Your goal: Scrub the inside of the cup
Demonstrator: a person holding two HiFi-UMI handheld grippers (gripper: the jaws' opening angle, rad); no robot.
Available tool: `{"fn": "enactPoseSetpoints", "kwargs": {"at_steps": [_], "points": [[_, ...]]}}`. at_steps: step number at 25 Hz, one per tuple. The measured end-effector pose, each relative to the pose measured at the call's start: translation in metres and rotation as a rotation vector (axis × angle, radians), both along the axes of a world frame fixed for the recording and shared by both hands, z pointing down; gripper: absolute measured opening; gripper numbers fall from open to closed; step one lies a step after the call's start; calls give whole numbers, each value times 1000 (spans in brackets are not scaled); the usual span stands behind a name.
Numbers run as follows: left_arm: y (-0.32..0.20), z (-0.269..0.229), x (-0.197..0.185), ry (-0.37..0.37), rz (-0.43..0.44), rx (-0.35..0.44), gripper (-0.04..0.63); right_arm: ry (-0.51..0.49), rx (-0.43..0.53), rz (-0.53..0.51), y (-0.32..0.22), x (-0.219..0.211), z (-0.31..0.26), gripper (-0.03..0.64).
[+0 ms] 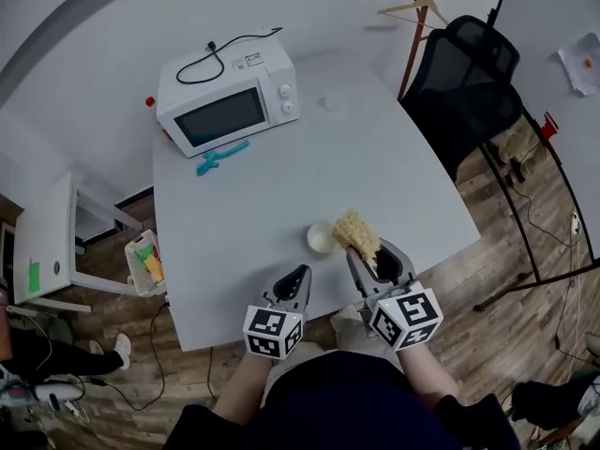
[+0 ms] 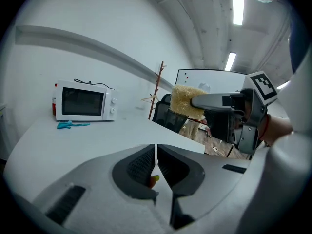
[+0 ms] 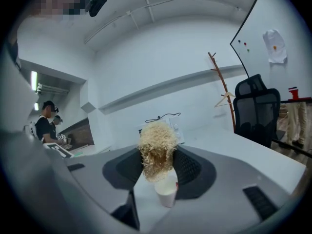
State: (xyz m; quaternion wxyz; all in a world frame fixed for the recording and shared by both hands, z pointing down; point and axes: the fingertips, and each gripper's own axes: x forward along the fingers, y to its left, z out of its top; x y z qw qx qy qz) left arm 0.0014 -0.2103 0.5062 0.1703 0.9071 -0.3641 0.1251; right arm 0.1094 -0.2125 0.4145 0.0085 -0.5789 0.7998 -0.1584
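Note:
A small white cup (image 1: 320, 239) stands upright on the white table (image 1: 281, 195) near its front edge. My right gripper (image 1: 363, 248) is shut on a yellow fibrous scrubber (image 1: 357, 232), which hangs just right of the cup and a little above its rim. In the right gripper view the scrubber (image 3: 157, 150) sits between the pads, with the cup (image 3: 165, 193) just below and beyond it. My left gripper (image 1: 299, 276) is shut with nothing in it, over the table's front edge, left of and nearer than the cup. In the left gripper view the scrubber (image 2: 186, 101) shows at the right.
A white microwave (image 1: 228, 97) stands at the table's far left, with a blue tool (image 1: 220, 157) in front of it. A black office chair (image 1: 464, 82) is at the far right. A basket (image 1: 145, 262) hangs by a side table (image 1: 47, 242) on the left.

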Motion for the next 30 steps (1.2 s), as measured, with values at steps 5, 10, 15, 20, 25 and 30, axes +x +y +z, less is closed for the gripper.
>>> {"fn": "enactPoseSetpoints", "kwargs": {"at_steps": [5,10,15,20,25,30], "points": [[-11,21,3,-9,-38,-30,31,-10,-27,-56,-21,6,8,175],[-19,49,14,-54,-32,-35,278,-17,-57,-89,-33,14,19,175],[-30,78,25,-117,-44,-25,368,-15,-80,-114,-40,23,26,175],[-41,98,35,-120,-75,-35,396,-7,-111,-136,-42,31,36,175],[-58,114,42,-128,-100,-34,409,-1,-139,-154,-45,38,46,175],[-74,126,49,-144,-111,-33,419,3,-154,-168,-50,45,52,175]]}}
